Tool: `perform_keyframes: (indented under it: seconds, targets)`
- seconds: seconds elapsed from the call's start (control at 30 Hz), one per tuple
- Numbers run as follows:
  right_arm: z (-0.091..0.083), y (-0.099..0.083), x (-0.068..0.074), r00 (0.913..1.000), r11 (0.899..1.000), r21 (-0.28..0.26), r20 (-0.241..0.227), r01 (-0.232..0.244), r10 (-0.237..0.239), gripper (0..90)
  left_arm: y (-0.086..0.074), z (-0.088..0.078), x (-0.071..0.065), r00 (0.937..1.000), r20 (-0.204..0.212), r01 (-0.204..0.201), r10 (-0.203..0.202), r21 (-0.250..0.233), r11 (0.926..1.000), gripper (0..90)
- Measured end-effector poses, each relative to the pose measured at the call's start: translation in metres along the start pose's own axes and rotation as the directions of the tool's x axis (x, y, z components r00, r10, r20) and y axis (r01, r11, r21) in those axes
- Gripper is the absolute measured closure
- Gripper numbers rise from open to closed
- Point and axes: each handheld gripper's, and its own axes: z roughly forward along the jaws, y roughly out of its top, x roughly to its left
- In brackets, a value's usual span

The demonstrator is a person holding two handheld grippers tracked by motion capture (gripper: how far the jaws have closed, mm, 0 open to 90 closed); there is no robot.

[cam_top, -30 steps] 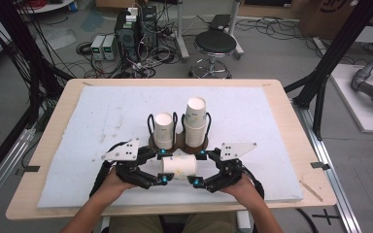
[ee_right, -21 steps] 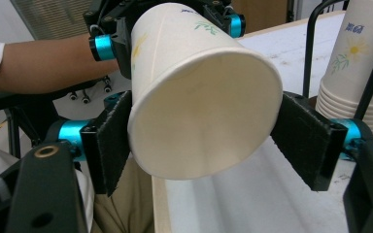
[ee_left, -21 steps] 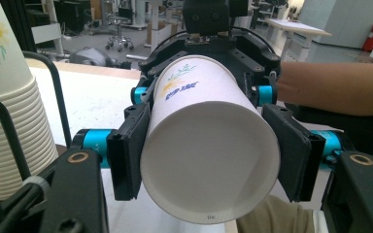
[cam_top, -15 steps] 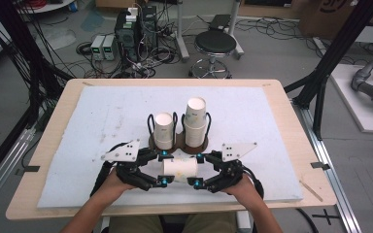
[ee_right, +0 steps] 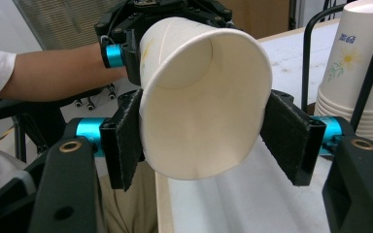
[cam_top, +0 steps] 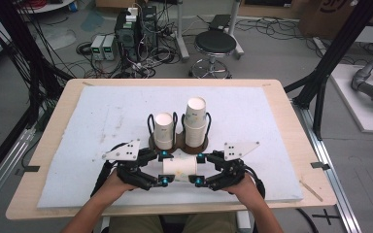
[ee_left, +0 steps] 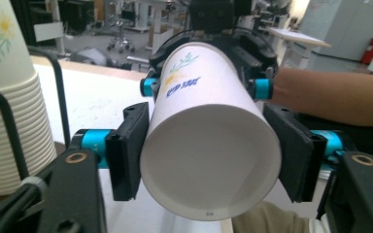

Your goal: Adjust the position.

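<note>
Both your grippers are clamped on paper cups, held end to end on their sides just above the near edge of the white foam mat (cam_top: pixel 77 126). Your left gripper (cam_top: pixel 162 168) has its two black jaws pressed against the sides of a cup (ee_left: pixel 209 131) near its open rim; the mouth faces the left gripper camera, and the floral print and blue lettering sit on the top side. Your right gripper (cam_top: pixel 198 169) does the same on a second cup (ee_right: pixel 201 97), mouth toward its own camera; that rim is squeezed slightly out of round between the jaws. From above, the two read as one white cylinder between the grippers, so I can't tell there where one cup ends and the other starts, or whether they're nested or just touching base to base. Each gripper view shows the opposite gripper behind the far end of its cup, with a bare forearm trailing off. Just beyond the held cups is a dark two-slot holder (cam_top: pixel 178 143) with black wire loops: short cup stack (cam_top: pixel 163 130) in the left slot, taller stack (cam_top: pixel 196 121) in the right, both upright. The mat lies on a wooden table (cam_top: pixel 281 104); a round stool (cam_top: pixel 215 43) stands on the floor past its far edge.
</note>
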Motion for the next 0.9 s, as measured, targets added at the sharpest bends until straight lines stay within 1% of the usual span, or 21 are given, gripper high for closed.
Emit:
perform_keyframes:
  seconds: [0.03,0.13,0.17,0.2,0.23,0.3,0.47,0.57,0.67,0.77,0.8,0.9]
  targets:
    - [0.000,0.000,0.000,1.0000,1.000,0.002,0.000,0.000,0.000,35.7,0.000,0.001,0.000,1.0000,-0.007,0.002,-0.002,0.011,0.9999,31.7]
    - [0.000,0.000,-0.001,0.9999,1.000,0.007,0.006,0.012,-0.012,35.7,-0.002,0.005,-0.002,0.9999,-0.010,0.012,-0.011,0.038,0.9992,25.3]
    - [0.000,0.000,-0.001,0.9999,1.000,0.010,0.008,0.011,-0.011,35.7,-0.002,0.007,-0.003,0.9996,-0.021,0.019,-0.019,0.047,0.9987,22.0]
    - [0.000,0.000,-0.001,0.9999,1.000,0.010,0.008,0.011,-0.011,35.8,-0.002,0.007,-0.002,0.9995,-0.025,0.019,-0.017,0.055,0.9983,18.8]
    - [0.000,0.000,0.000,0.9999,1.000,0.012,0.009,0.013,-0.013,35.7,-0.002,0.008,-0.003,0.9993,-0.031,0.023,-0.021,0.058,0.9980,17.1]
    - [-0.001,0.001,0.000,0.9998,1.000,0.017,0.012,0.015,-0.015,35.7,-0.002,0.007,-0.003,0.9991,-0.035,0.024,-0.022,0.068,0.9974,16.6]
    - [-0.005,0.003,0.001,0.9991,1.000,0.021,0.034,0.023,-0.024,35.7,0.000,0.003,-0.002,0.9985,-0.050,0.027,-0.023,0.073,0.9970,16.4]
    - [-0.007,0.006,0.002,0.9982,0.999,0.035,0.050,0.032,-0.034,35.7,0.002,0.000,-0.002,0.9977,-0.066,0.020,-0.015,0.083,0.9964,16.3]
    - [-0.010,0.010,0.004,0.9957,0.997,0.061,0.073,0.052,-0.056,35.7,0.003,-0.003,-0.002,0.9966,-0.083,0.009,0.000,0.110,0.9939,16.3]
    - [-0.012,0.016,0.006,0.9948,0.995,0.080,0.079,0.058,-0.065,35.7,0.006,-0.006,-0.003,0.9966,-0.082,0.003,0.008,0.130,0.9915,16.3]
    - [-0.012,0.018,0.007,0.9935,0.994,0.092,0.087,0.065,-0.073,35.7,0.006,-0.006,-0.004,0.9964,-0.084,0.002,0.009,0.131,0.9914,16.4]
    - [-0.013,0.023,0.007,0.9911,0.988,0.137,0.100,0.073,-0.087,35.7,0.008,-0.009,-0.004,0.9957,-0.091,-0.005,0.019,0.154,0.9881,16.4]
